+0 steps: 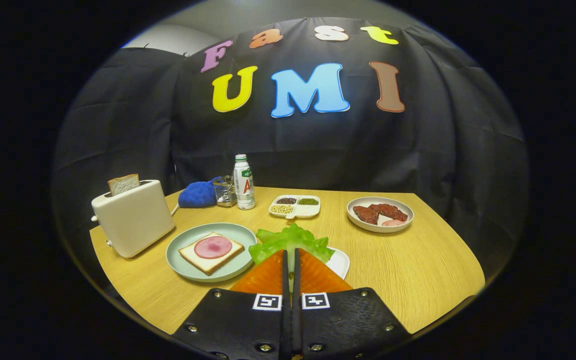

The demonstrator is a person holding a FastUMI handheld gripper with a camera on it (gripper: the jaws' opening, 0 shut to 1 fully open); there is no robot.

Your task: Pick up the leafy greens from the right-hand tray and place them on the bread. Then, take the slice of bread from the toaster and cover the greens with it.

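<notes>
Landmark for all places: the pale green plate [186, 267] with the open sandwich on it.

Table [418, 270], wood top, carries everything. Toaster [133, 217] sits left of the plate and a little further back, close by; a bread slice [123, 184] stands upright in its slot, top half showing. The plate holds the lower bread [194, 256], lying flat, one corner toward the gripper, with a round pink meat slice [213, 247] on top.

White tray [340, 262], right of the plate, rims just beside each other. Leafy greens [290, 241] spread above that tray, their long axis running left to right, near end overlapping the plate's right rim in this view.

Gripper [291, 265]: fingers drawn nearly together, tips buried in the lower edge of the greens. A pale stem seems pinched in the narrow slit between them, so I judge the leaf held. Whether it has lifted clear of the tray, cannot tell.

Key relation: the bread lies left of the fingers and at about the same depth. The carry, by my reading, is a short sideways move left, ending over the meat slice.

Beyond the plate: blue cloth, bottle, small divided dish.
</notes>
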